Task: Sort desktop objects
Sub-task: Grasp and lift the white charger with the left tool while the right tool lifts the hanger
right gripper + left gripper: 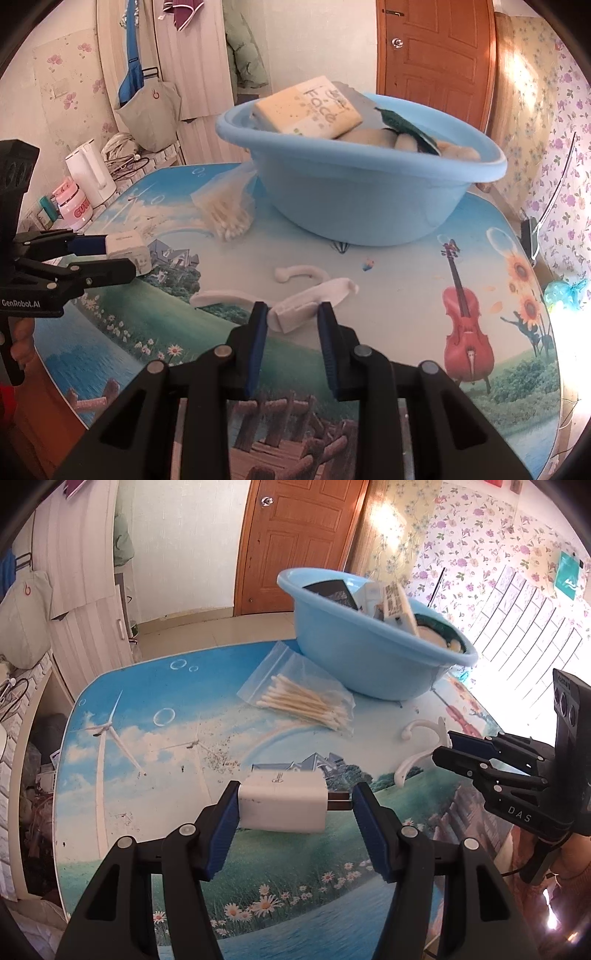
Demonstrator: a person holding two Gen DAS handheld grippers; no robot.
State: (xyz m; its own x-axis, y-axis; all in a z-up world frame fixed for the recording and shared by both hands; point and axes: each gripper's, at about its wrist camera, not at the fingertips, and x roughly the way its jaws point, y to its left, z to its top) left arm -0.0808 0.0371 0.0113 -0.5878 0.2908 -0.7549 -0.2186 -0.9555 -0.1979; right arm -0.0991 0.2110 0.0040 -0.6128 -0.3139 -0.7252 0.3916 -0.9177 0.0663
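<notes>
Beside basin (369,657), bagged cotton swabs (306,701)

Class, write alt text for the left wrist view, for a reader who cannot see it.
The left gripper holds a white charger between its blue fingers above a picture-printed table. Behind lie a bag of cotton swabs and a blue basin holding sorted items.
</notes>
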